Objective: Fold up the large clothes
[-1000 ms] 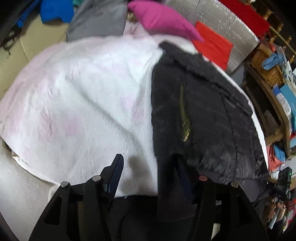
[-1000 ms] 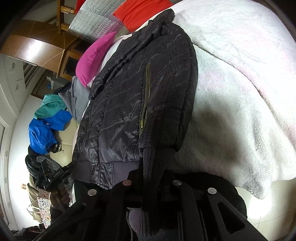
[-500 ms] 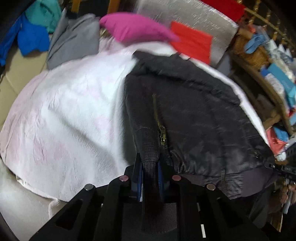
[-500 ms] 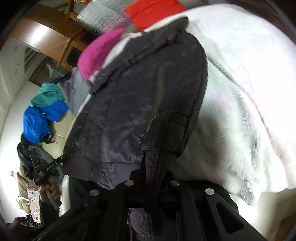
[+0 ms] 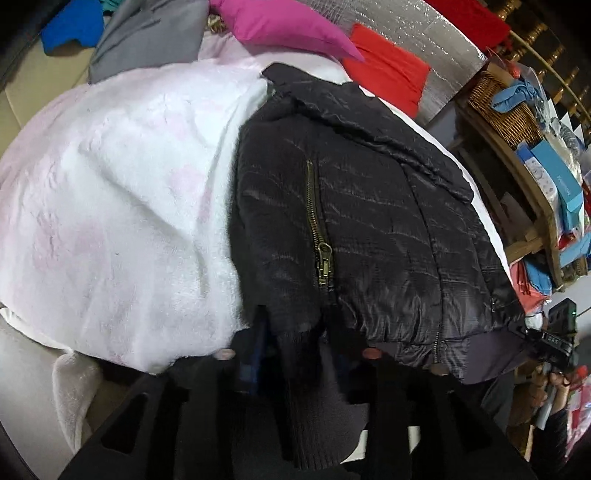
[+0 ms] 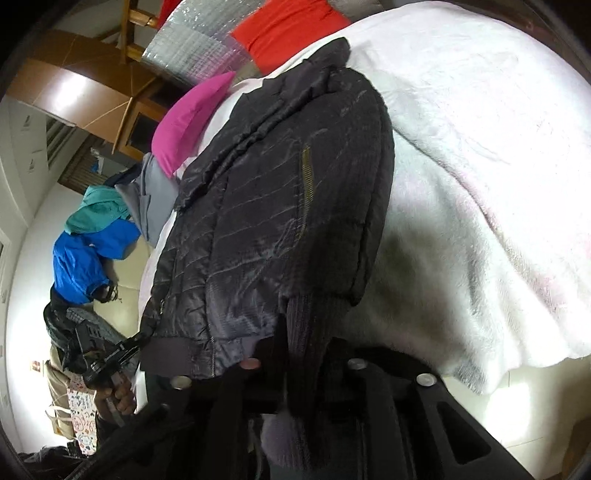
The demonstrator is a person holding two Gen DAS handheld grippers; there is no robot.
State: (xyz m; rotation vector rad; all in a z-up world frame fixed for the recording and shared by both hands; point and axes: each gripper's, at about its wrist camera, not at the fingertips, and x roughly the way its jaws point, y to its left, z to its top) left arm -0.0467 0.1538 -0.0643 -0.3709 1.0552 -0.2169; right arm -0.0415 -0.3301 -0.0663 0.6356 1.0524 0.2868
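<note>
Closest in, both tongs easing apart: left gripper (image 5: 295, 326) and right gripper (image 6: 306, 334) with jaws opening, a ribbed cuff (image 5: 306, 398) lying loosely between each pair, seemingly no longer pinched. Just beyond, the black jacket (image 5: 369, 221) spread on the white blanket (image 5: 129, 203), hem and cuff hanging past the near edge; likely to slide off on its slick quilted shell, or to be dragged askew if ribbing snags a pad during withdrawal. Farther back, little room near the pink pillow (image 5: 288, 26) for shifting the fold.
</note>
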